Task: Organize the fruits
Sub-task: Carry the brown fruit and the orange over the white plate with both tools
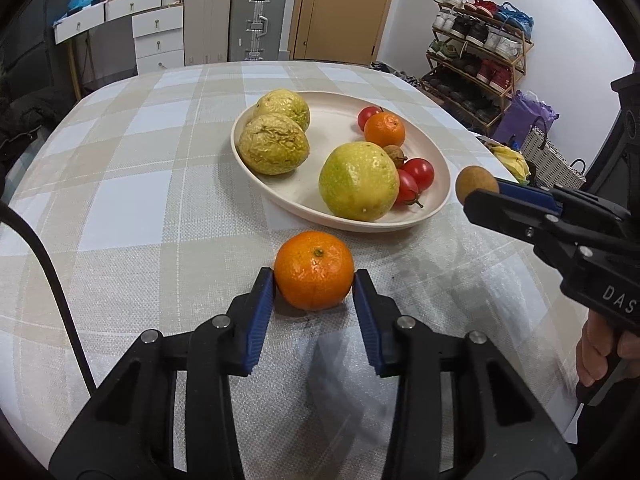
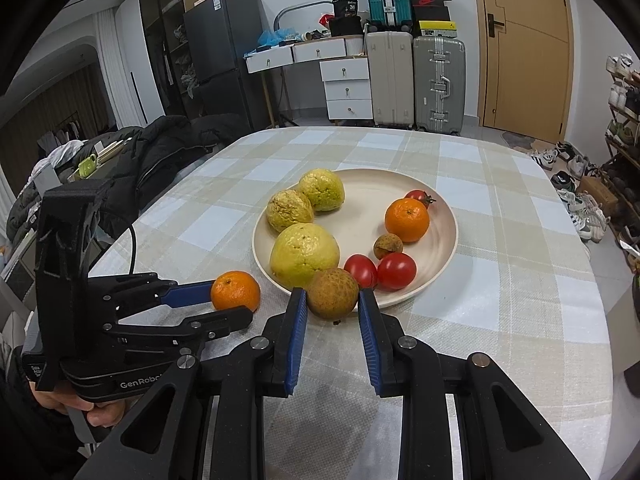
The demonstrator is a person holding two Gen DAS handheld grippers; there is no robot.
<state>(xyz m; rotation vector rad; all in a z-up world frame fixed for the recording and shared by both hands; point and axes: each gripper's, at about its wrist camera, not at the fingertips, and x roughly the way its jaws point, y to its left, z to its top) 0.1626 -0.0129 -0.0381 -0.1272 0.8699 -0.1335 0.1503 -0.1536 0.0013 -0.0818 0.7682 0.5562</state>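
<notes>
Nearest to me, my left gripper [image 1: 314,280] has its blue pads pressed on both sides of a mandarin [image 1: 314,270] that sits on the checked tablecloth [image 1: 132,208], just short of the cream plate [image 1: 340,120]; the jaws are narrowed to the width of the fruit. My right gripper [image 2: 333,300] is clamped on a small brown, rough-skinned fruit [image 2: 333,293], held at the near rim of the plate; in the left wrist view the same fruit [image 1: 476,184] shows beside the plate's right edge. On the plate, nearest the rim, lie a large yellow-green fruit [image 2: 304,255] and two red tomatoes [image 2: 396,271] touching each other; a second small brown fruit [image 2: 388,245] lies just behind them. Farther in sit a second mandarin [image 2: 407,219] with a third tomato [image 2: 418,197] behind it, and two wrinkled yellow fruits [image 2: 290,210] side by side on the left. Beyond the table stand suitcases [image 2: 438,84], a white drawer unit [image 2: 346,88] and a wooden door [image 2: 524,48].
</notes>
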